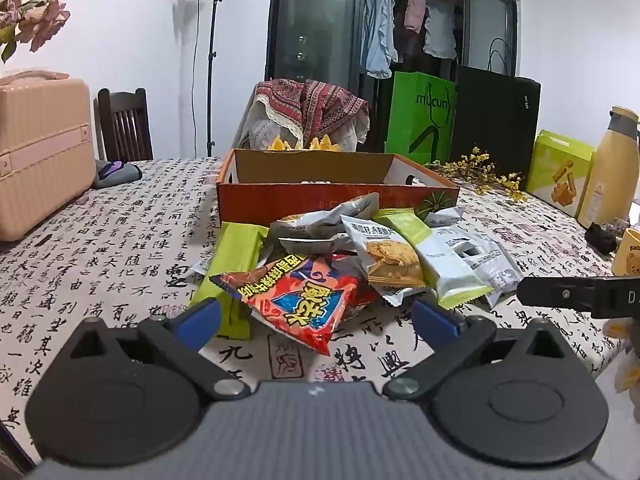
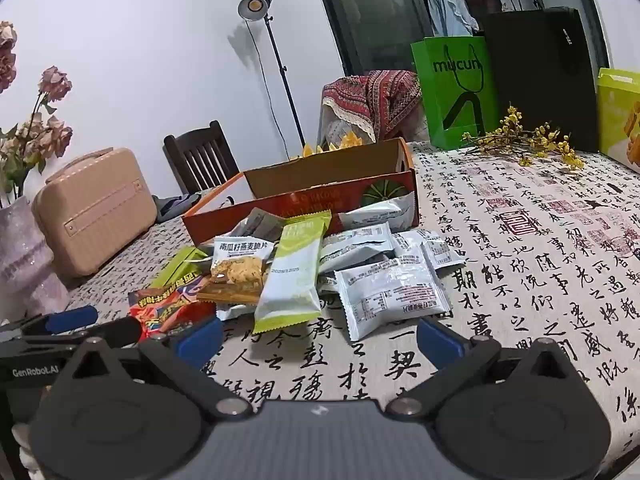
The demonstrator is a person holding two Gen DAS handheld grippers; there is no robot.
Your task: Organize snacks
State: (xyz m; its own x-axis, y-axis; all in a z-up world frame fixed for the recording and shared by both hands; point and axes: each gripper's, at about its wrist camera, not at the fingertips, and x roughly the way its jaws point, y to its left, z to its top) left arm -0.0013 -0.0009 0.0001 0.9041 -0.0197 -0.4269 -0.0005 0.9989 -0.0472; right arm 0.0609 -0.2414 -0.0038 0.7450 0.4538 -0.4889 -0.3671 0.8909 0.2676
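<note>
A pile of snack packets lies on the table in front of an open orange cardboard box [image 1: 336, 196] [image 2: 320, 200]. The pile holds a red packet [image 1: 296, 300] [image 2: 168, 306], a green bar [image 1: 232, 268], a pumpkin-seed crisp packet [image 1: 390, 254] [image 2: 240, 266], a white-green packet [image 2: 294, 276] and grey-white packets [image 2: 390, 292]. My left gripper [image 1: 316, 316] is open and empty, its fingers either side of the red packet's near end. My right gripper [image 2: 320, 338] is open and empty just before the pile. Its arm [image 1: 580, 294] shows at the left wrist view's right.
A pink case [image 1: 40, 148] [image 2: 96, 208] stands at the left, with a vase of flowers [image 2: 24, 256]. Green bag [image 1: 420, 116] [image 2: 456, 92], black bag [image 1: 496, 120], yellow sprigs [image 2: 528, 140], a yellow-green snack box [image 1: 560, 172] and a yellow flask [image 1: 612, 168] stand at the back right. A yellow cup [image 1: 628, 252] is nearby.
</note>
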